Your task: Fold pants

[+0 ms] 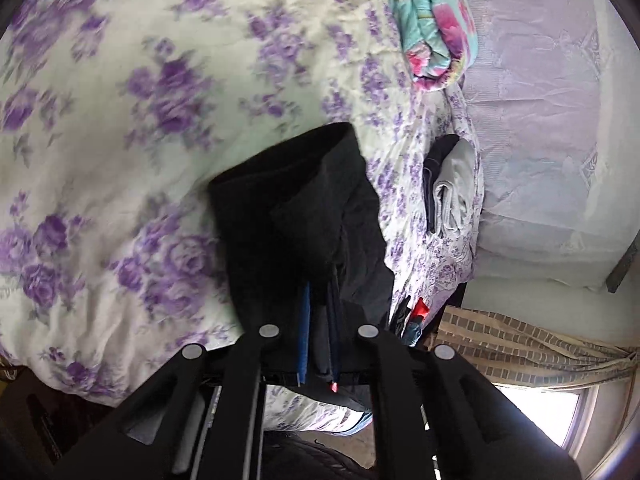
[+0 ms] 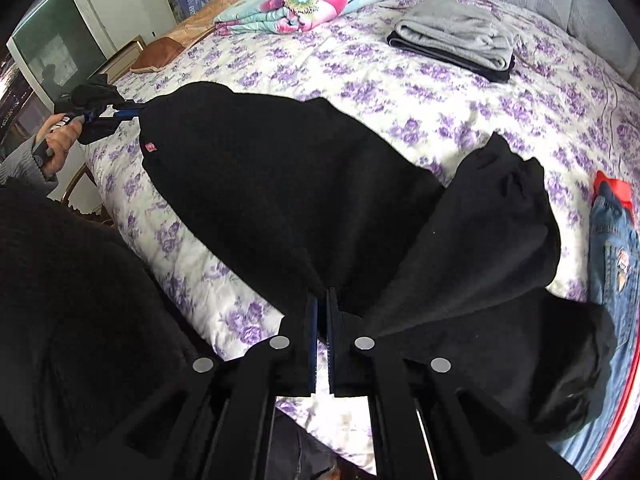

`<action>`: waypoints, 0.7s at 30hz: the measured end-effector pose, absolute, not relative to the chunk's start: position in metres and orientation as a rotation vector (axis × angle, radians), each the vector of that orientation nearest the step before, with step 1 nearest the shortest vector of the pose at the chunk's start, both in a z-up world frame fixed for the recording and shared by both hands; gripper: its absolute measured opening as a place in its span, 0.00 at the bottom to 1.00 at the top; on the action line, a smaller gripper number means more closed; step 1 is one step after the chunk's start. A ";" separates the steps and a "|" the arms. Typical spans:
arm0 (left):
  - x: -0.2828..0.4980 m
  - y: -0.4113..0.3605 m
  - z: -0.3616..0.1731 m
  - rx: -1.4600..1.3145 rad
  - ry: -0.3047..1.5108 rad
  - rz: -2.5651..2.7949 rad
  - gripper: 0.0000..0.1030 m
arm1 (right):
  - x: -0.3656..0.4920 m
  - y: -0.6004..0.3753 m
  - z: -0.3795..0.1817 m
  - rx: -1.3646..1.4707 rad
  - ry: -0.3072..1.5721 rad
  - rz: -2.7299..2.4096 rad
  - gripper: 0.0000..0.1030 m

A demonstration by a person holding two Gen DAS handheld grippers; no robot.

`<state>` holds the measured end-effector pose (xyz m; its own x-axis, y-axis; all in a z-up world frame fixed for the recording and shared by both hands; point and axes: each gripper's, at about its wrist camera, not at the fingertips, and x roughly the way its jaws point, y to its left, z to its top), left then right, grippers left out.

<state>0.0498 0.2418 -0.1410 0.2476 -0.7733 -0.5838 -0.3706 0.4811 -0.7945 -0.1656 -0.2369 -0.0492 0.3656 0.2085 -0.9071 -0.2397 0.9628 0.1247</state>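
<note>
Right gripper [image 2: 322,312]: the two blades stand nearly together at lower centre of the right wrist view, pinched on a fold of the black pants [image 2: 280,184]. From that pinch the cloth fans upward and outward, one broad panel running to the upper left of the frame, a second bunched lobe spreading to the right and lower right. A small pink tag shows on the panel's left edge. Left gripper [image 1: 318,312]: jaws close together at lower centre of the left wrist view, clamped on the same garment [image 1: 296,208], which rises from the fingertips toward mid-frame as a dark doubled panel. In the right wrist view the left gripper [image 2: 132,112] appears at upper left, gripping the far end of the panel, with the person's hand [image 2: 60,140] on its handle. The pants thus span between the two tools, lifted above the bedspread [image 2: 460,112], white with purple flowers. Beyond, at top right of the right wrist view, a folded grey and dark stack [image 2: 456,38] lies on the spread; a rolled floral quilt [image 2: 304,4] sits at top centre; blue jeans [image 2: 612,248] lie at the right edge, with the bunched lobe just beside them. The left wrist view is blurred over the bedspread, with a window [image 1: 548,412] at lower right.
</note>
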 end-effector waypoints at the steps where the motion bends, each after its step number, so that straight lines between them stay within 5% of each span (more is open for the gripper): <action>1: 0.045 0.247 -0.146 -1.121 1.355 -0.357 0.06 | -0.169 -0.234 -0.054 -0.033 1.166 0.284 0.04; 9: 0.046 0.272 -0.122 -1.127 1.212 -0.335 0.03 | -0.187 -0.221 -0.078 -0.037 1.178 0.255 0.04; 14: 0.054 0.216 -0.084 -0.853 1.260 -0.494 0.04 | -0.191 -0.220 -0.106 -0.024 1.200 0.200 0.04; 17: 0.057 0.169 -0.099 -0.702 1.351 -0.527 0.18 | -0.191 -0.218 -0.116 -0.018 1.196 0.171 0.04; 21: 0.061 0.155 -0.146 -0.595 1.443 -0.411 0.16 | -0.193 -0.224 -0.124 0.057 1.189 0.141 0.04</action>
